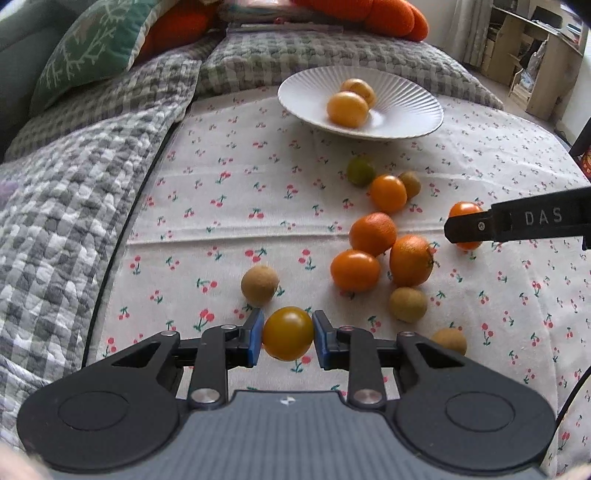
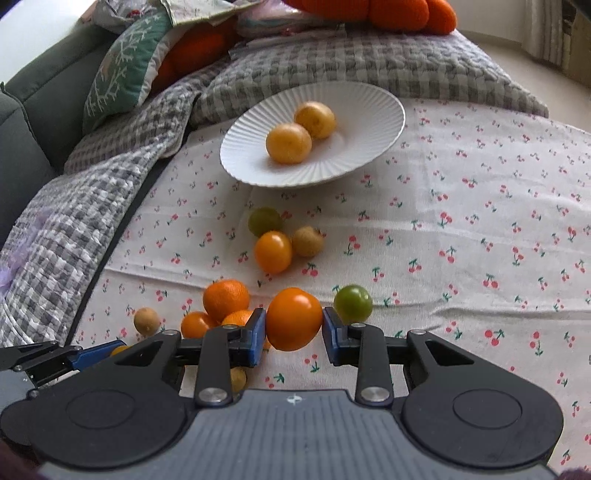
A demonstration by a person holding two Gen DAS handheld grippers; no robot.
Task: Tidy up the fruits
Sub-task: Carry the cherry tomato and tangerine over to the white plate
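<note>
A white ribbed plate (image 1: 406,99) (image 2: 369,107) at the back of the cherry-print cloth holds two yellow fruits (image 1: 347,109) (image 2: 289,143). My left gripper (image 1: 288,334) is shut on a yellow-orange tomato (image 1: 288,333), near the cloth's front. My right gripper (image 2: 293,325) is shut on an orange tomato (image 2: 294,318) (image 1: 464,210); its finger shows in the left wrist view (image 1: 517,219). Loose oranges (image 1: 373,233) (image 2: 225,297), small orange tomatoes (image 1: 388,193) (image 2: 273,251), green fruits (image 1: 361,170) (image 2: 352,303) and brown longans (image 1: 259,285) (image 2: 306,240) lie between.
A grey checked blanket (image 1: 74,177) (image 2: 55,229) borders the cloth on the left and back. A green cushion (image 1: 88,48) and orange cushions (image 1: 391,14) lie behind. Shelving (image 1: 532,55) stands at the far right.
</note>
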